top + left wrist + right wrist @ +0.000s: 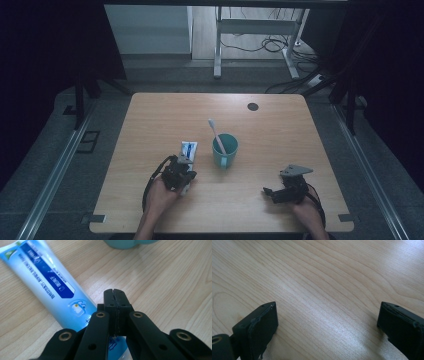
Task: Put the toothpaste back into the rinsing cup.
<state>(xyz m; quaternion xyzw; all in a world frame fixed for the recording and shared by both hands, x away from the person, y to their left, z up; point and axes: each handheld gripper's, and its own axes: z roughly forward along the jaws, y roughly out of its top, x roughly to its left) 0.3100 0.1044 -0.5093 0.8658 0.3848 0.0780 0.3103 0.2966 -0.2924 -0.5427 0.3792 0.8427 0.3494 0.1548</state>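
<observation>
A blue and white toothpaste tube [189, 148] lies flat on the wooden table [280, 135], left of a teal cup [225, 150] that holds a pink toothbrush [216, 132]. My left gripper [181, 170] hovers over the tube's near end. In the left gripper view its jaws [115, 293] are pressed together with nothing between them, the tube [50, 282] runs beneath them to the upper left, and the cup's base [125, 243] shows at the top edge. My right gripper [270, 192] rests near the front right of the table. Its jaws [328, 312] stand wide open over bare wood.
A small black round mark [253, 106] sits near the table's far edge. Beyond the table stand a white desk frame [218, 45] and loose cables [270, 45] on the floor. Metal rails run along both sides.
</observation>
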